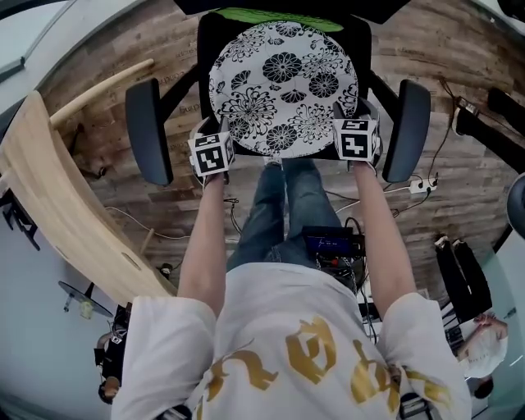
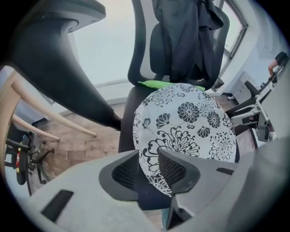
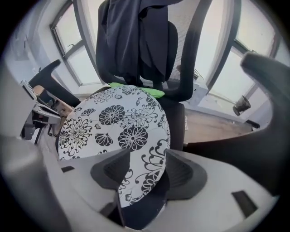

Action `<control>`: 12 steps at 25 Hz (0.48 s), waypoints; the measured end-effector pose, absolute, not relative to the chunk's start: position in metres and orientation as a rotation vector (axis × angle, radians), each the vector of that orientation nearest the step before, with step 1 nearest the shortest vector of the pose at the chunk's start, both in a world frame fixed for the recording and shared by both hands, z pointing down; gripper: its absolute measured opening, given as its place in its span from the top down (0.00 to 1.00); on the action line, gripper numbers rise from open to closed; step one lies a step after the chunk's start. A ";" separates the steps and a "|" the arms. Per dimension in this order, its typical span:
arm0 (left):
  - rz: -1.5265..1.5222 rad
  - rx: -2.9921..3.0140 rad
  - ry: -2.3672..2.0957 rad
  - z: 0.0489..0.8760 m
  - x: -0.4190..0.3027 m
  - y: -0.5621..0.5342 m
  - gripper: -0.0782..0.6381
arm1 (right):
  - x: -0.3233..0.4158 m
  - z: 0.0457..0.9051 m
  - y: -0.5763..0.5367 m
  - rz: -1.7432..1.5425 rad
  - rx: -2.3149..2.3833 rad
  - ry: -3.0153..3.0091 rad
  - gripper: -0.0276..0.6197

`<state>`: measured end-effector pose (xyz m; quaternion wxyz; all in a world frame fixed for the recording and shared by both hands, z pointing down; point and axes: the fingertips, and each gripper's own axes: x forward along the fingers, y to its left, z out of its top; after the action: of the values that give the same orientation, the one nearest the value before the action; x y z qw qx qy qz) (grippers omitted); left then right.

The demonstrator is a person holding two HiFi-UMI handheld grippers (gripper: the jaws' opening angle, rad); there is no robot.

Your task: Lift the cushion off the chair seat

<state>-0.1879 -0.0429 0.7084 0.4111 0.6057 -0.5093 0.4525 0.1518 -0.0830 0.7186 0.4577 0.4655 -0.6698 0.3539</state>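
The round flowery cushion (image 1: 283,86) is lying flat on the black seat (image 1: 207,45), at 12 o'clock from the person.

The left gripper (image 2: 148,158) is sitting at the cushion's 7 o'clock edge and the right gripper (image 3: 148,158) at its 5 o'clock edge. Both are standing apart, with the edge between the jaws but not squeezed yet.

If they are lifting before they close, I think the cushion is staying behind. They are only reaching a thin bit of the rim, so it may be slipping out or flopping down in the middle. If 1 side is biting first, the cushion is tipping. A lower jaw might be pinching the seat too. The 2 armrests (image 1: 149,131) at 9 and 3 o'clock are close enough to bump.

A green thing (image 1: 279,15) is peeking out at 12 o'clock and could be dragging along.

The floor (image 1: 435,49) is brown wood. A bent wooden board (image 1: 49,189) is lying at 9 o'clock, and cables (image 1: 418,187) at 4 o'clock.
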 end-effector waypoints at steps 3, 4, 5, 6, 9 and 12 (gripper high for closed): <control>1.173 1.550 -1.273 0.712 -0.188 -0.049 0.72 | 0.157 0.733 -0.086 0.838 1.137 -1.624 0.61; 1.175 1.546 -1.272 0.715 -0.190 -0.050 0.72 | 0.160 0.737 -0.090 0.823 1.158 -1.611 0.59; 1.171 1.536 -1.274 0.719 -0.191 -0.052 0.72 | 0.164 0.739 -0.094 0.813 1.186 -1.598 0.59; 1.166 1.523 -1.274 0.723 -0.192 -0.053 0.72 | 0.167 0.742 -0.098 0.810 1.211 -1.587 0.59; 1.185 1.489 -1.258 0.736 -0.190 -0.051 0.72 | 0.170 0.750 -0.104 0.820 1.236 -1.572 0.59; 1.236 1.464 -1.256 0.745 -0.193 -0.049 0.71 | 0.173 0.761 -0.103 0.786 1.194 -1.546 0.58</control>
<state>-0.1927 -0.0488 0.7452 0.4127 0.5821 -0.4993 0.4914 0.1730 -0.1035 0.7611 0.4950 0.4926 -0.6380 0.3245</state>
